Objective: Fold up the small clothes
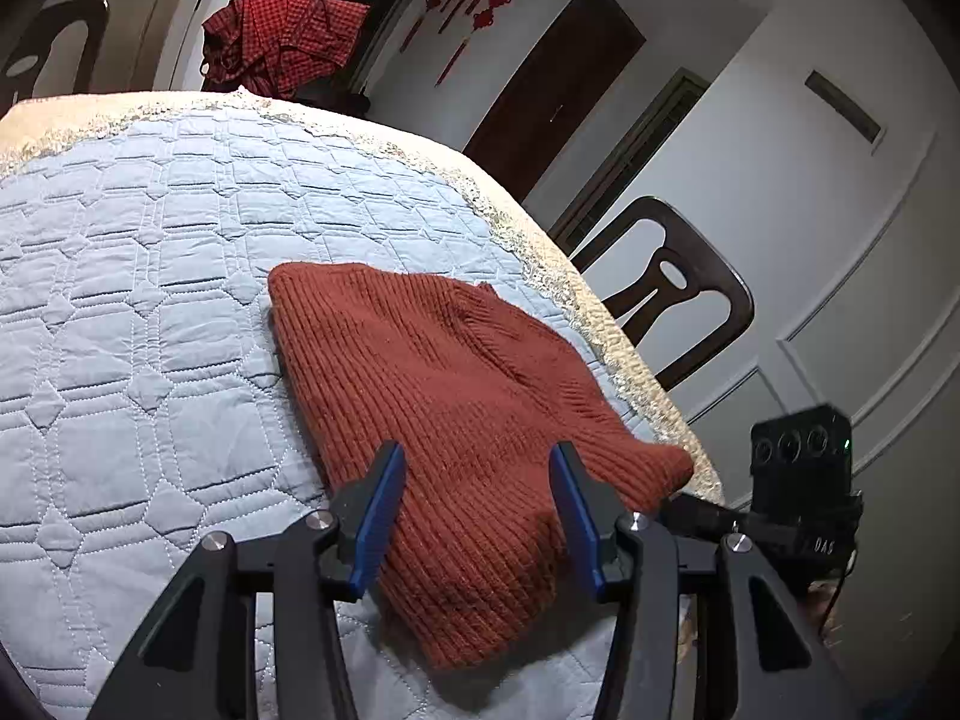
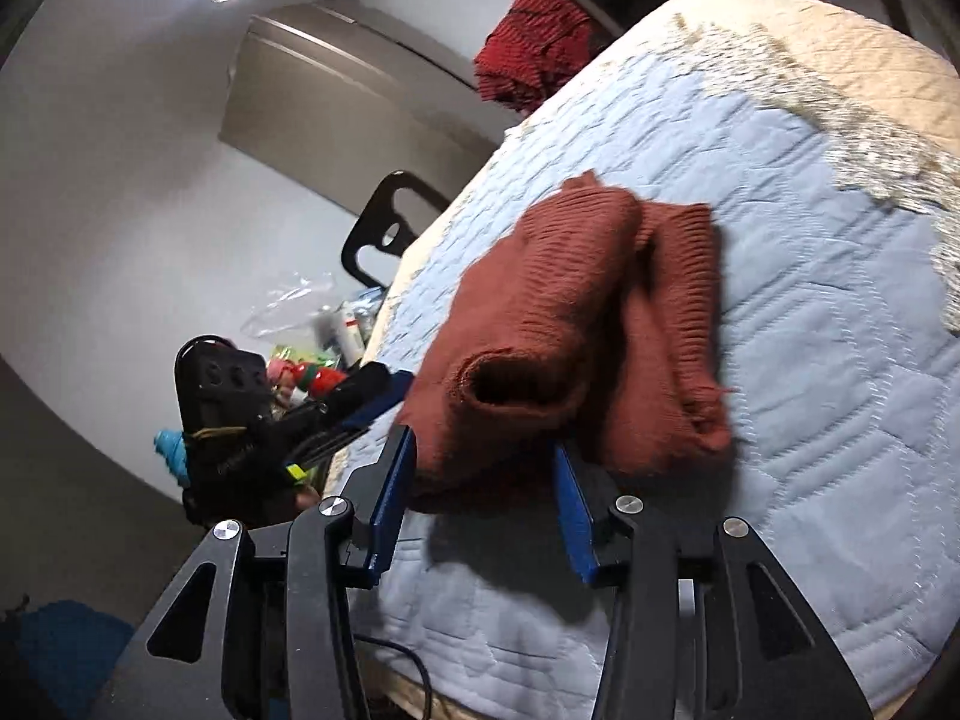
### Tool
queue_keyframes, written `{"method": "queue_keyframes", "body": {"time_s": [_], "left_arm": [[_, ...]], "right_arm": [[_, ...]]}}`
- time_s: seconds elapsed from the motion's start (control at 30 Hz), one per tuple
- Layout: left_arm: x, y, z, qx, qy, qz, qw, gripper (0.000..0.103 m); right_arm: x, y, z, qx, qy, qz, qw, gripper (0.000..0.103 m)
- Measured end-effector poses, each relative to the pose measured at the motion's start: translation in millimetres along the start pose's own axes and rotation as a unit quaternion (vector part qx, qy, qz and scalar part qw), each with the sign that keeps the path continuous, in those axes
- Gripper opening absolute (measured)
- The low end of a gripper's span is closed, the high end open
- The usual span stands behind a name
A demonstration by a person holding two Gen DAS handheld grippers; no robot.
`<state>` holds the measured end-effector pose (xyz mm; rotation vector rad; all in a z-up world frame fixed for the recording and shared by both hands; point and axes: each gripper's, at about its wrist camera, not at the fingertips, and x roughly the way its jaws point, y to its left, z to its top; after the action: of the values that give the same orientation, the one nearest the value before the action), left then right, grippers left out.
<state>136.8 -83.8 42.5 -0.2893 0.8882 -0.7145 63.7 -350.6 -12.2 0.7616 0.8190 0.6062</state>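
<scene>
A rust-red ribbed knit garment (image 1: 456, 396) lies folded on the light blue quilted cover (image 1: 150, 300). My left gripper (image 1: 474, 462) is open, its blue fingers astride the garment's near end, just above it. In the right wrist view the same garment (image 2: 576, 324) lies bunched, with a rolled open cuff facing me. My right gripper (image 2: 483, 450) is open with the garment's near edge between its fingers. The left gripper (image 2: 360, 402) shows at that view's left, by the table edge. The right gripper's body (image 1: 798, 480) shows at the left wrist view's right edge.
A red checked cloth (image 1: 282, 42) is heaped at the table's far end, also seen in the right wrist view (image 2: 534, 42). A dark wooden chair (image 1: 678, 288) stands at one side, another chair (image 2: 384, 228) at the other. Bottles and plastic bags (image 2: 318, 336) lie beyond the edge.
</scene>
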Motion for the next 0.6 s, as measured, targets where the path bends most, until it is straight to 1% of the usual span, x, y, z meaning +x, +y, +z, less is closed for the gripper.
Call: {"method": "queue_keyframes", "body": {"time_s": [0.13,0.2,0.27,0.33,0.4,0.43,0.47,0.5,0.53,0.6], "left_arm": [[10.0,-3.9,-4.1,0.011,0.005,0.012,0.9999,0.053],[12.2,-9.2,-5.6,0.024,0.003,0.022,0.9995,0.053],[14.5,-13.6,-7.0,0.037,0.002,0.032,0.9988,0.055],[16.9,-17.5,-8.2,0.05,0.002,0.043,0.9978,0.056],[19.1,-20.7,-9.4,0.061,0.001,0.053,0.9968,0.057],[19.8,-21.9,-9.8,0.064,0.0,0.056,0.9964,0.058],[20.3,-23.1,-9.8,0.067,0.0,0.059,0.996,0.058],[21.0,-23.7,-9.1,0.068,0.001,0.06,0.9959,0.058],[21.1,-24.1,-8.3,0.067,0.001,0.063,0.9958,0.058],[20.1,-26.2,-6.2,0.066,0.002,0.063,0.9958,0.058]], "right_arm": [[9.1,1.2,8.7,0.01,-0.003,-0.003,1.0,0.046],[10.3,-1.0,10.1,0.022,-0.007,-0.026,0.999,0.046],[13.2,-4.8,15.1,0.044,-0.017,-0.043,0.998,0.046],[16.0,-9.3,21.1,0.071,-0.027,-0.042,0.996,0.046],[15.5,-13.2,25.4,0.091,-0.038,-0.052,0.994,0.046],[16.4,-13.9,28.0,0.09,-0.04,-0.062,0.993,0.043],[17.9,-12.8,30.9,0.08,-0.042,-0.077,0.993,0.026],[19.1,-11.8,32.8,0.069,-0.042,-0.09,0.993,0.022],[19.9,-11.2,35.0,0.061,-0.042,-0.1,0.992,0.02],[15.7,-6.9,35.8,0.051,-0.05,-0.094,0.993,0.018]]}}
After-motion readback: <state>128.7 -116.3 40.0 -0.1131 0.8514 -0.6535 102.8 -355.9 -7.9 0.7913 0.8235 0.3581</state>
